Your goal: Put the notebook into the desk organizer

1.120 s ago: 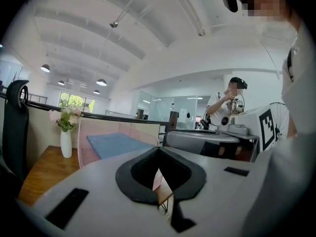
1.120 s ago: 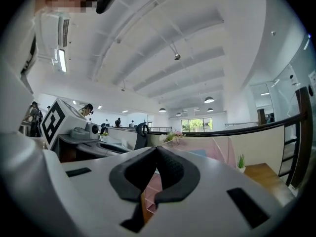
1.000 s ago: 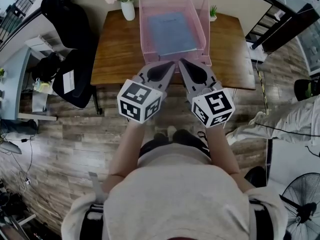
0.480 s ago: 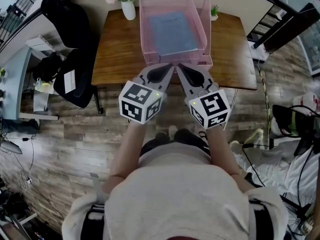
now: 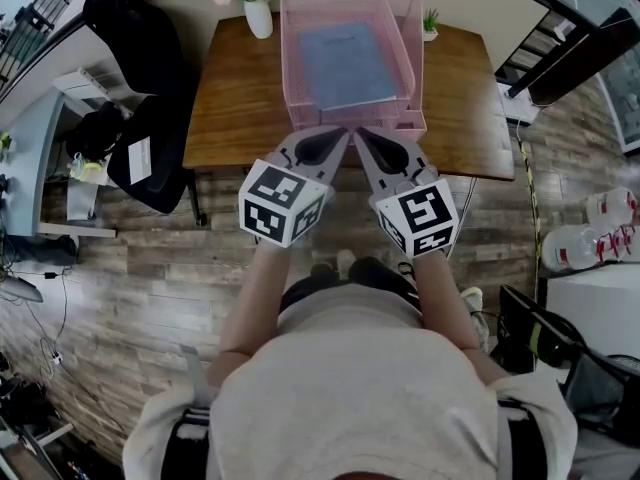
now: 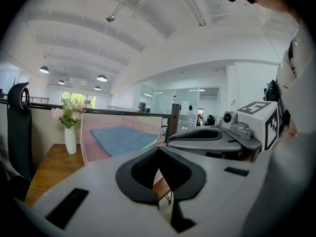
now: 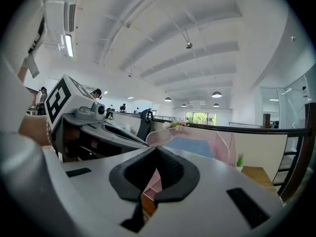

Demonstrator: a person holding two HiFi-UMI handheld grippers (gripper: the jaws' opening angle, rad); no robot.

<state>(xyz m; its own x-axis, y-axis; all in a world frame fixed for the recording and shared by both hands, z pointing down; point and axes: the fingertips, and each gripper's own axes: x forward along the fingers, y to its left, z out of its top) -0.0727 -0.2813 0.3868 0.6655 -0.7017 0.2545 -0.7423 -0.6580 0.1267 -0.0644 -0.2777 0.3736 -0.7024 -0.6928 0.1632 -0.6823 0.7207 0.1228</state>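
A pink mesh desk organizer [image 5: 296, 88] stands on the wooden desk [image 5: 230, 98]. A blue notebook [image 5: 345, 63] lies flat inside its tray. My left gripper [image 5: 343, 130] and right gripper [image 5: 361, 131] hover side by side at the organizer's near edge, over the desk's front. Both are shut and hold nothing. In the left gripper view the left gripper [image 6: 158, 150] points past the organizer [image 6: 91, 144] and the notebook [image 6: 123, 136], with the right gripper's body at its right. In the right gripper view the right gripper [image 7: 157, 149] faces the organizer [image 7: 222, 144] and the notebook [image 7: 195, 146].
A white vase of flowers [image 5: 257, 13] stands at the desk's back left, left of the organizer. A small potted plant [image 5: 428, 24] is at the back right. A black office chair [image 5: 140, 78] sits left of the desk. The person stands on wooden floor.
Both grippers have stayed almost where they were, still shut. On the floor at the right, a person in light clothes has passed out of view.
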